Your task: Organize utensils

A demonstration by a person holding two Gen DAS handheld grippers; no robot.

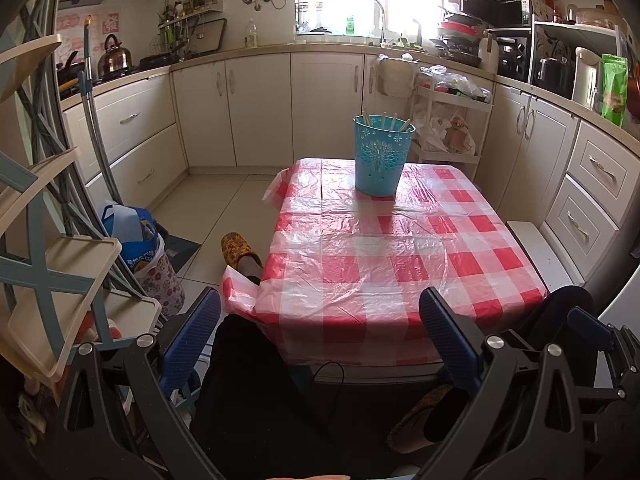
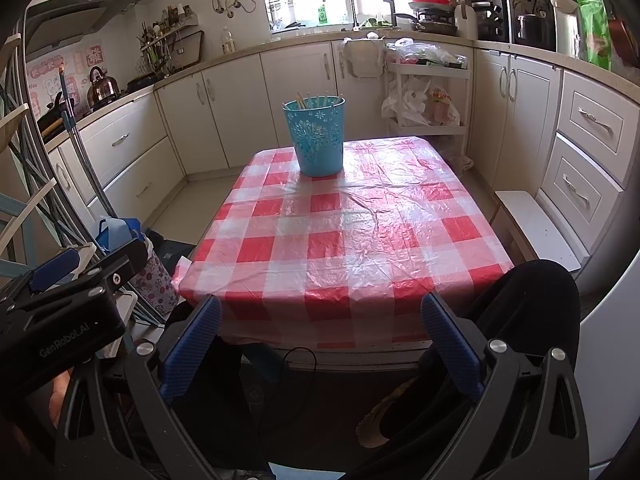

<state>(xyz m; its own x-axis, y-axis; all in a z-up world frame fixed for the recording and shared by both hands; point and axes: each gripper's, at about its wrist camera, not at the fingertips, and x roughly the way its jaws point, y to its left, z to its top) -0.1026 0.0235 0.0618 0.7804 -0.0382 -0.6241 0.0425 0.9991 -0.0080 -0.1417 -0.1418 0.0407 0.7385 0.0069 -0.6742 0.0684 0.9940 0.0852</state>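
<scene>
We see the chopsticks [image 1: 394, 122] standing in the teal bin [image 1: 382, 156] at the counter's [image 1: 380, 264] far end; both hand-held grippers [image 1: 320, 336] [image 2: 320, 340], held apart and empty, hang well short (a tall, light bin could tip if nudged).

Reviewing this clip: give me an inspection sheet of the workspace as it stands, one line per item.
Surface: table covered by a wrinkled red-and-white checked plastic cloth.
Job's things: teal bin upright near the far edge, with chopsticks standing in it; no utensils lying loose on the cloth.
Clutter: nothing seen on the table besides the bin.
Grippers: left gripper and right gripper both open, holding nothing, near the table's front edge.
Cables: a thin black cable loops below the table's front edge.
Surroundings: kitchen cabinets, kettle, white trolley, folding rack.
</scene>
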